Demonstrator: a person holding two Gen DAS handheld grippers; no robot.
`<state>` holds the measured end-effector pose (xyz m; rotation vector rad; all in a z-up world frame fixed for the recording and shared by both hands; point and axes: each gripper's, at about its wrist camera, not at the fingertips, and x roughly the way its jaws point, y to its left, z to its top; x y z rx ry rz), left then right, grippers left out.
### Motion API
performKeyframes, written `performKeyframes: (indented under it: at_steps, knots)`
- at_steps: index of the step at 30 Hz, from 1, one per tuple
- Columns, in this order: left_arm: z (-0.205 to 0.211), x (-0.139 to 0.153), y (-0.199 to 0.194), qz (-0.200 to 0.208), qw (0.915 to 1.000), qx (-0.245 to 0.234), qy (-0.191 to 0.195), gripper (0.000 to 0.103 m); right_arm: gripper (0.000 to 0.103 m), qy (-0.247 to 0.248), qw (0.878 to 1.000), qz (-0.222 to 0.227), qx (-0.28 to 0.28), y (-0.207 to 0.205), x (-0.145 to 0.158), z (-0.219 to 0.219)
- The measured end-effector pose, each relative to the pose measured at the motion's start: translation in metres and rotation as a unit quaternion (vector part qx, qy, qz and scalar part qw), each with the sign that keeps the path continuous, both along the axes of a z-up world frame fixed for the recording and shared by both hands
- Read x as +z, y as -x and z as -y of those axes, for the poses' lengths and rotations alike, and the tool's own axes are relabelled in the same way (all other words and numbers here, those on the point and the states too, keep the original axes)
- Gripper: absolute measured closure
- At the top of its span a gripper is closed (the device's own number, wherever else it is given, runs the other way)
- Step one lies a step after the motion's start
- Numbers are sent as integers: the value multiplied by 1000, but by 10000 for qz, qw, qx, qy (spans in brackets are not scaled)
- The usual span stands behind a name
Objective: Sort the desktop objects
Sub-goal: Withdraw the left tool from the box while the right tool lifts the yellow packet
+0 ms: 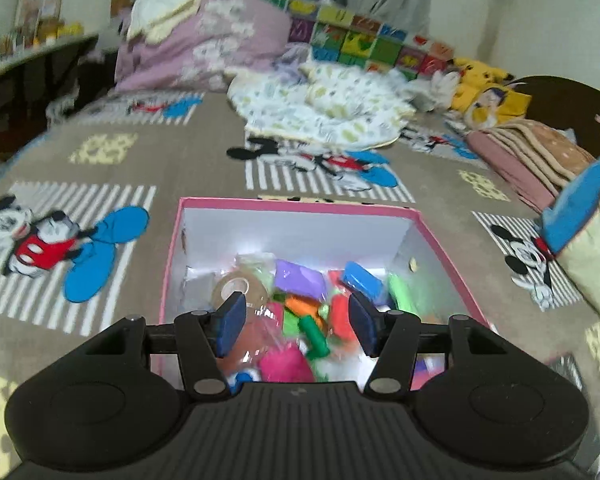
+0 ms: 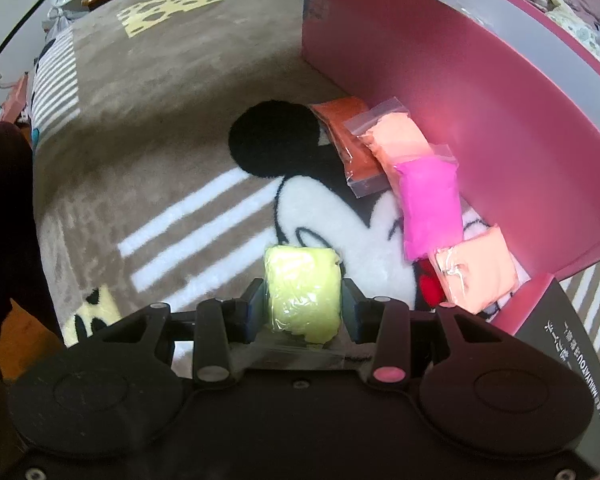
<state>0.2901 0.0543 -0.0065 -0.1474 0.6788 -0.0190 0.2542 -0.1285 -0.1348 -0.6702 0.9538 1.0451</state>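
Yellow clay in a clear bag (image 2: pixel 302 292) sits pinched between the blue pads of the right gripper (image 2: pixel 302 300), whose fingers press against its left and right sides, low in the right wrist view and above the rug (image 2: pixel 160 120). Just right of it, four more bags lie in a row on the rug along the near wall of the pink box (image 2: pixel 480 120): a peach bag (image 2: pixel 474 276) nearest, a magenta bag (image 2: pixel 430 208) beyond it, a second peach bag (image 2: pixel 392 136) farther still, and an orange bag (image 2: pixel 350 140) at the far end, partly under that peach one. The magenta bag overlaps the bags on either side of it. A Mickey Mouse head pattern in black and white lies under the bags. In the left wrist view, the left gripper (image 1: pixel 298 320) hangs over the open top of the same box (image 1: pixel 300 204), its fingers spread wide with nothing between them. Inside the white-walled box is a loose heap of bags: purple (image 1: pixel 300 280), blue (image 1: pixel 362 278), green (image 1: pixel 400 292), orange-red (image 1: pixel 342 316) and pink (image 1: pixel 286 364), with a tape roll (image 1: pixel 240 290) at the left. Beyond the box, the rug runs to a far pile of bedding (image 1: pixel 320 112) and yellow plush toys (image 1: pixel 484 88), all somewhat blurred.
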Motion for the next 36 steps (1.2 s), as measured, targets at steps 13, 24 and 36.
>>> performKeyframes:
  at_steps: [13,24,36]
  knots:
    - [10,-79,107,216,9960,111,-862,47,64,88,9998,168,-27,3,0,-1]
    - [11,-136,124,11,9928,88,-1193,47,64,192,9994,292,-61,5,2,-6]
    - [4,-146,130,49,9943,-44,-1065,47,64,259,9987,430,36,10,7,-10]
